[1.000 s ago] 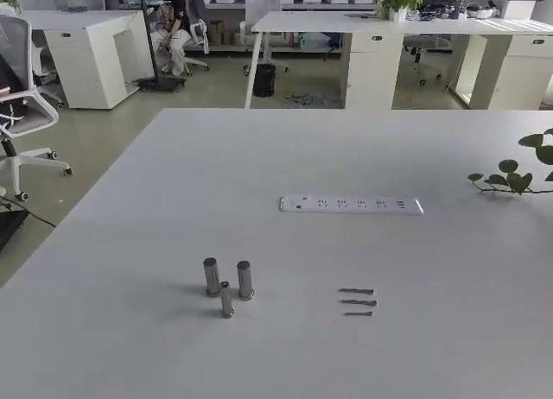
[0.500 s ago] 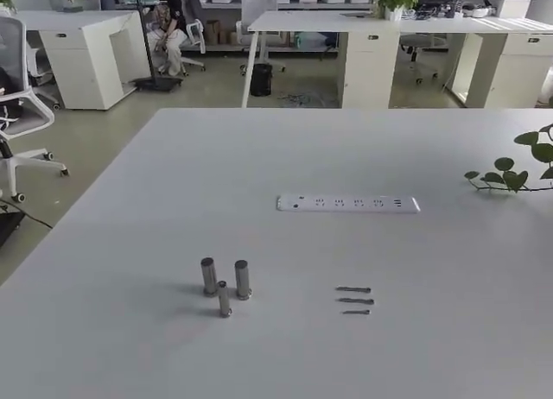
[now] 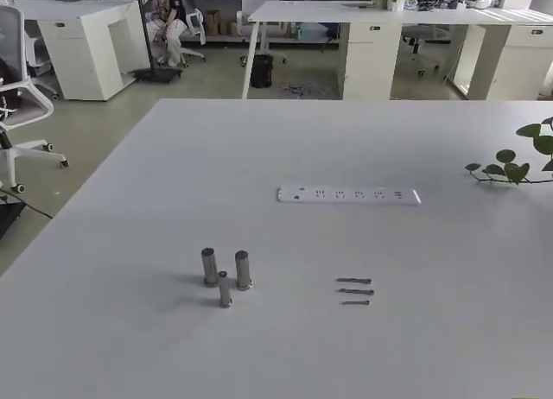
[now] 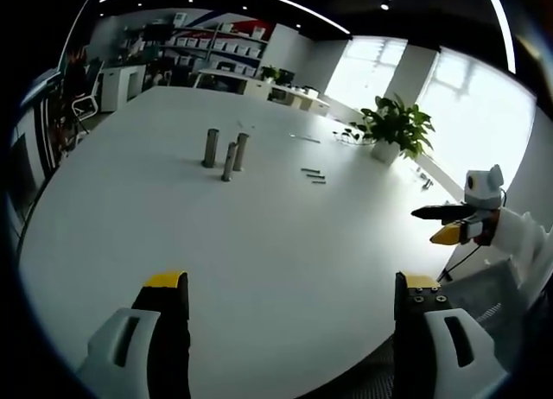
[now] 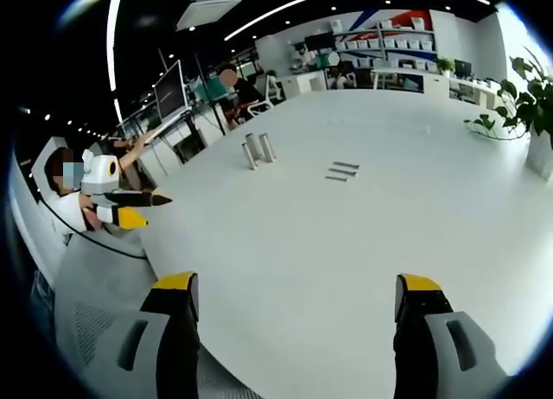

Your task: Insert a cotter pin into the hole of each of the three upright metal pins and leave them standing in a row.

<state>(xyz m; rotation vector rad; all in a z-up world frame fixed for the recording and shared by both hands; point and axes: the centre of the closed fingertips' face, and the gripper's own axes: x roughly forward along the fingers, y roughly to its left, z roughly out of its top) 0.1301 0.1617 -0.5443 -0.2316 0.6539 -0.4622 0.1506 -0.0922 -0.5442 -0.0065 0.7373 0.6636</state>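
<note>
One wide white table (image 3: pixel 346 140) spans the head view. Left gripper (image 4: pixel 291 282) and right gripper (image 5: pixel 294 287) gape wide at the bottom of their own views, holding nothing. Mid-frame lies a power strip (image 3: pixel 349 195). Three metal pins (image 3: pixel 223 278) stand clustered lower left of centre. Three cotter pins (image 3: pixel 355 291) lie apart, lower right.

The white tabletop (image 3: pixel 363 131) carries three upright metal pins (image 3: pixel 225 289) in a tight cluster. At their 3 o'clock lie three parallel cotter pins (image 3: pixel 355 291). A power strip (image 3: pixel 349 195) lies at 12 o'clock of those, and a leafy sprig (image 3: pixel 510 168) at 2 o'clock.
</note>
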